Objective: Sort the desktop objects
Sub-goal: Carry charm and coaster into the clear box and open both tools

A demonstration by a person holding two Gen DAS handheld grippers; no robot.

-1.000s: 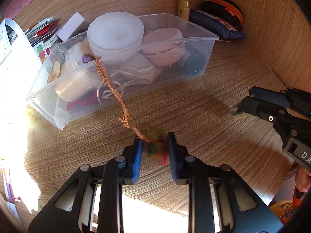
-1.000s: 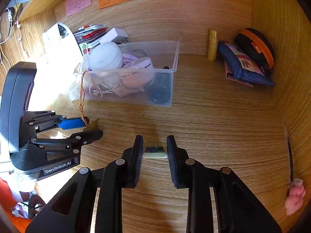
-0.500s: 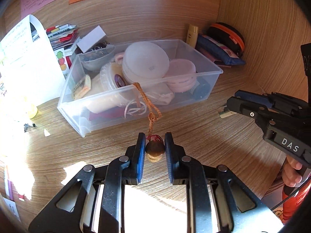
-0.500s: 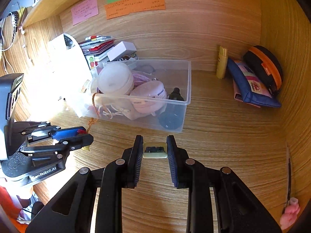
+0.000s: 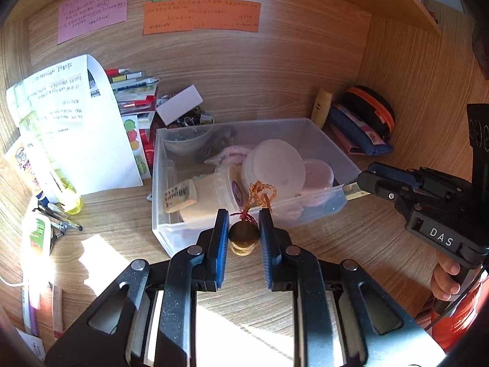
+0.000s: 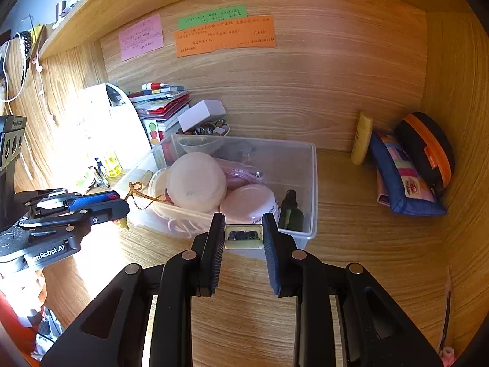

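Left wrist view: my left gripper (image 5: 244,235) is nearly closed, pads pinching a small brown charm (image 5: 243,236) at lower centre, its orange cord (image 5: 259,192) looped up over the near wall of the clear bin (image 5: 171,232); bare desk (image 5: 360,244) lies lower right. Right wrist view: my right gripper (image 6: 243,237) is nearly closed on a small cream case (image 6: 243,237), centre frame, just before the bin's near rim, with open wood to the right.

Sunlit wooden desk (image 5: 351,244) alcove, shelf (image 6: 91,18) overhead
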